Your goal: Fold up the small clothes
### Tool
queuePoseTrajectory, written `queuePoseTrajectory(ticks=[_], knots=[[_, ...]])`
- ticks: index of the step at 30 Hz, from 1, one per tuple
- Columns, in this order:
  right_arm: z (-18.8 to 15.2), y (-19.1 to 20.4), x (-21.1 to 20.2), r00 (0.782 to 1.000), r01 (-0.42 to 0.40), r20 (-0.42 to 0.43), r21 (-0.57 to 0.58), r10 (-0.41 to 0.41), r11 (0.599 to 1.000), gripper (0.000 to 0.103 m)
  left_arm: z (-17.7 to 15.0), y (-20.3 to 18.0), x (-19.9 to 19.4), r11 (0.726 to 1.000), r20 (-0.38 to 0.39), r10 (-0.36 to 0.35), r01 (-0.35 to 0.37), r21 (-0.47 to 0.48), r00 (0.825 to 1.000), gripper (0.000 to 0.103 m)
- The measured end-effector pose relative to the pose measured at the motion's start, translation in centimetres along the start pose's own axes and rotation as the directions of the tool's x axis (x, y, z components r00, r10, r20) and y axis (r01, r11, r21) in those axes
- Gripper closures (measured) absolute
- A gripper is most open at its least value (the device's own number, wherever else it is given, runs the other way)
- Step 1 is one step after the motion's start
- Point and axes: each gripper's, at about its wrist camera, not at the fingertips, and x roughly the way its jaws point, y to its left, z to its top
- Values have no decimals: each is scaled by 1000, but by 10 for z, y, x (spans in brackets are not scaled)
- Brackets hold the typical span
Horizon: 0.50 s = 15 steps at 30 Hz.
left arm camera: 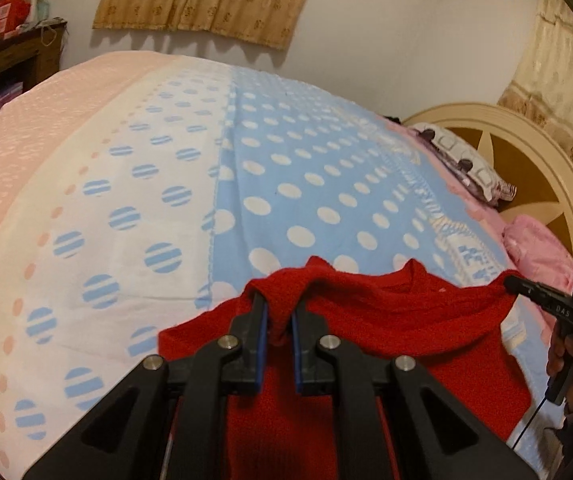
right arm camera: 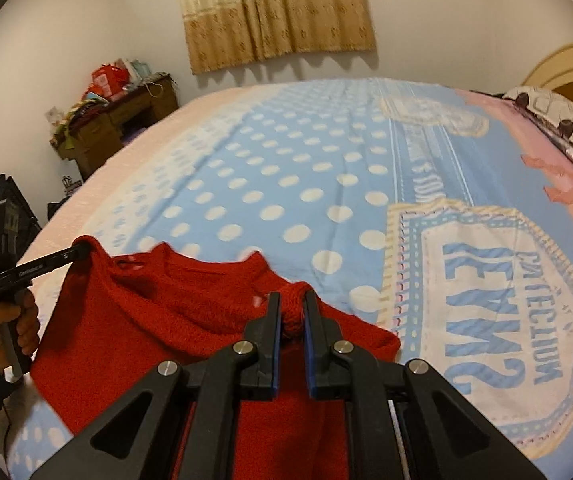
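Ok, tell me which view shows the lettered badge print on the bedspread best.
Right wrist view: the lettered badge print lies large and whole beside the red sweater. The left wrist view shows only a thin, foreshortened strip of it.

Home bedroom: bed, pillow, curtains.

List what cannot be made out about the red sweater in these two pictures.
- Lower part of the red sweater: left wrist view, hidden behind the left hand-held gripper and cut by the bottom edge.
- Its hem: right wrist view, behind the right hand-held gripper.
- Sleeves: not distinguishable in either view.
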Motion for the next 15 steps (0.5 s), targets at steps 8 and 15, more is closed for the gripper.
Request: queuePoseTrajectory(ticks=[8,15], knots=[[2,-21,32,998,-25,-56,71,29,997,94,2,10,17,997,-33,76,-76,-3,997,91],[4,-33,33,997,-51,-52,108,57,993,4,1,6,-10,987,40,161,-162,24,986,59]])
